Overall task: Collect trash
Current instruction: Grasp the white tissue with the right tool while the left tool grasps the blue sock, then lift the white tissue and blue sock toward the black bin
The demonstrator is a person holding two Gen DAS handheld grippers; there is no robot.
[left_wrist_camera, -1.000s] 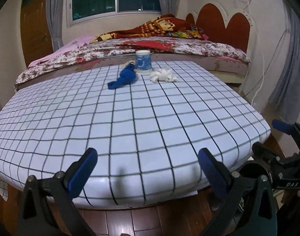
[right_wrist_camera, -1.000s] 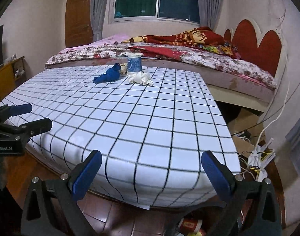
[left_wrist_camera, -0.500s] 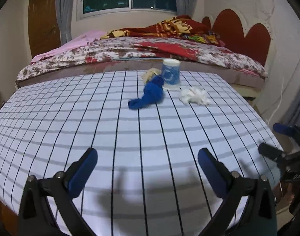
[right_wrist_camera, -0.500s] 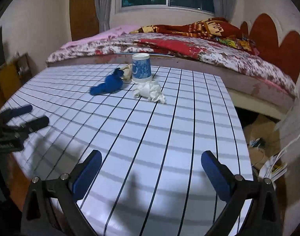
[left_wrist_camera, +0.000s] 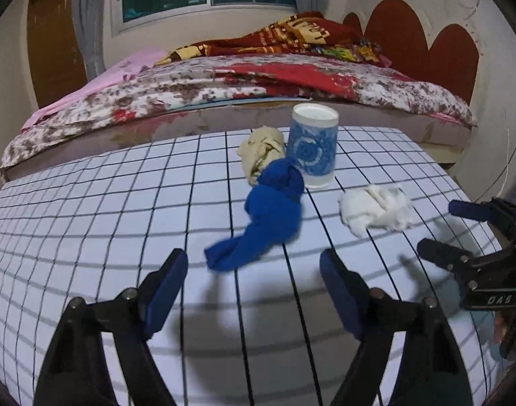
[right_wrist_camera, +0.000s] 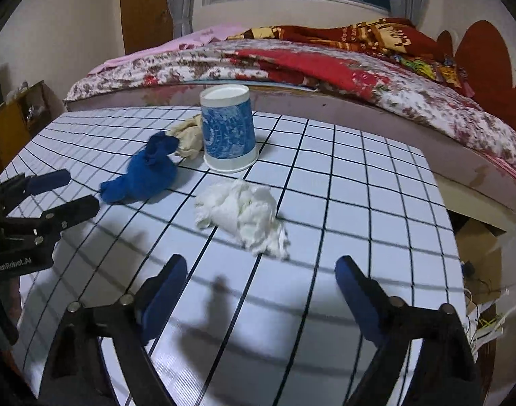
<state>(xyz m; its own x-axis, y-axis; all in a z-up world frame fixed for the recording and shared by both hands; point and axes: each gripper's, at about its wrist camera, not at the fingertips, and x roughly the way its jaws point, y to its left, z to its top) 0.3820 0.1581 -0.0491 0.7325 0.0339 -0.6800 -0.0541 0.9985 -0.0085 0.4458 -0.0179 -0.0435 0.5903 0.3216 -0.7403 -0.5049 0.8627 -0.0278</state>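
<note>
Blue cloth (left_wrist_camera: 271,216), bunched into a lump with a tail trailing toward the camera, lies on the grid-patterned surface (left_wrist_camera: 89,223) straight ahead of the left gripper (left_wrist_camera: 254,291). White crumpled tissue (right_wrist_camera: 241,216) sits just as squarely ahead of the right gripper (right_wrist_camera: 261,291), so each tool appears lined up on its own piece of trash, probably so that both can be picked at once without crossing.

Both grippers' jaws are closing, yet nothing is between them so far: the blue pads of each stand well apart over bare surface, short of the cloth and short of the tissue. Narrowing early probably suits soft, small wads, which need only a modest span.

Behind the two pieces stands a blue-patterned paper cup (right_wrist_camera: 228,132), upright with its wider end down on the surface. It may serve as the container for the trash, or count as trash itself; which, the views do not settle. A beige crumpled wad (left_wrist_camera: 263,150) lies just beside the cup on its left and touches the far end of the blue cloth, so lifting the cloth could drag it along.

All the trash is clustered toward the far edge of the surface, close to the bed (left_wrist_camera: 224,77) with its floral and red covers, which is why both grippers point forward and down across the near stretch of surface.
</note>
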